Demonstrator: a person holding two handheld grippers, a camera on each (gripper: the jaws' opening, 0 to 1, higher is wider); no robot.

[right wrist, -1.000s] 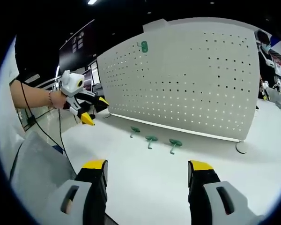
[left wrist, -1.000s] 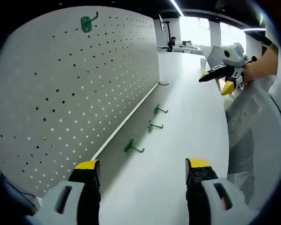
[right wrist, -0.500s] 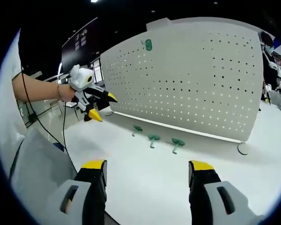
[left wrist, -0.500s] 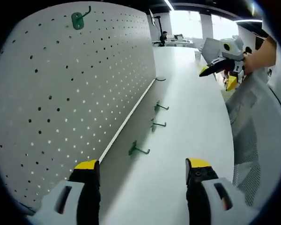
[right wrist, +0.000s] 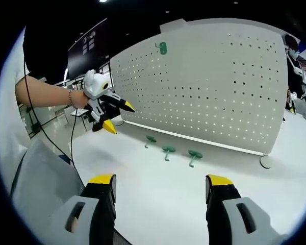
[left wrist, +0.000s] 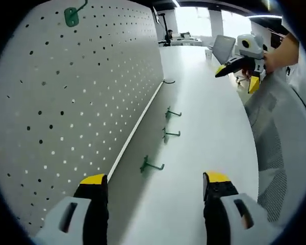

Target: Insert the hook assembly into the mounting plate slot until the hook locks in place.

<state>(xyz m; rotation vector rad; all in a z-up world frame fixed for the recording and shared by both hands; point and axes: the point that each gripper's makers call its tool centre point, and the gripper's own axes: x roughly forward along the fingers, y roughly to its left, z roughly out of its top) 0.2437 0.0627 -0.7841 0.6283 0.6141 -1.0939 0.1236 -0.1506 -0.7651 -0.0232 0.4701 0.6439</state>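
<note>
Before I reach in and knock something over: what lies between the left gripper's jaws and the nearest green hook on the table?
Bare white table. In the left gripper view, nothing lies between the left gripper and the nearest green hook.

Left gripper [left wrist: 154, 186]: two black jaws, each capped with a yellow tip, each set in a pale grey moulded shell with a dark oblong slot. From the right gripper view the same tool [right wrist: 117, 116] shows a white rounded housing above black jaws ending in pointed yellow tips.

Right gripper [right wrist: 161, 187]: same build, black jaws, yellow caps, grey slotted shells. In the left gripper view it [left wrist: 239, 76] reads white body, black jaws, yellow tips.

Person: bare forearm, thin bracelet [right wrist: 70, 97] at the wrist; thin black cable [right wrist: 31, 118] hanging past the arm; light grey mesh-textured garment [left wrist: 271, 153] along the side.
</note>
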